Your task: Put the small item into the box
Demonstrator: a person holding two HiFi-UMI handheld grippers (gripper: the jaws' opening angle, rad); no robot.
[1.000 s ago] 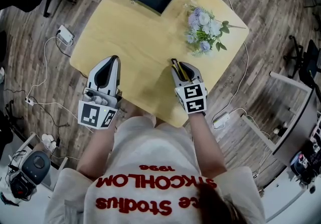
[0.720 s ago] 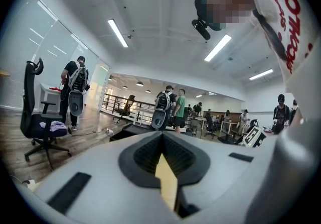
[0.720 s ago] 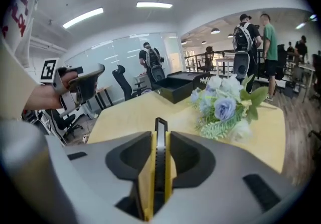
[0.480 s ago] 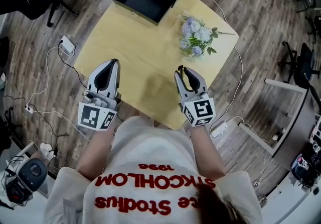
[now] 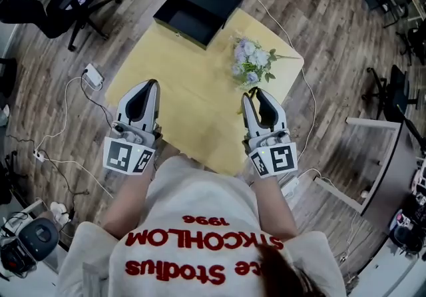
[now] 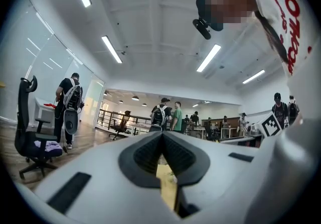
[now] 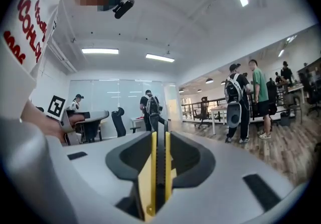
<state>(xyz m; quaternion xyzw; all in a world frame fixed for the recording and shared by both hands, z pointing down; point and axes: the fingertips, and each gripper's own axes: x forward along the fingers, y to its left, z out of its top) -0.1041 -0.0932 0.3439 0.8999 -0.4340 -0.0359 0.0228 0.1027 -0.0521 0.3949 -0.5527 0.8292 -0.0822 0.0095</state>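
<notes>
Gripping yellow-black item (image 7: 153, 168) | right claw (image 5: 254, 93) | axis along jaws, probably level

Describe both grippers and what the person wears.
The left gripper and right gripper are matching light grey shells that taper forward, each with a black teardrop-shaped inner lining and a white cube of black square markers at the rear. No cables show on them. The person wears a white short-sleeved shirt with red lettering.
</notes>
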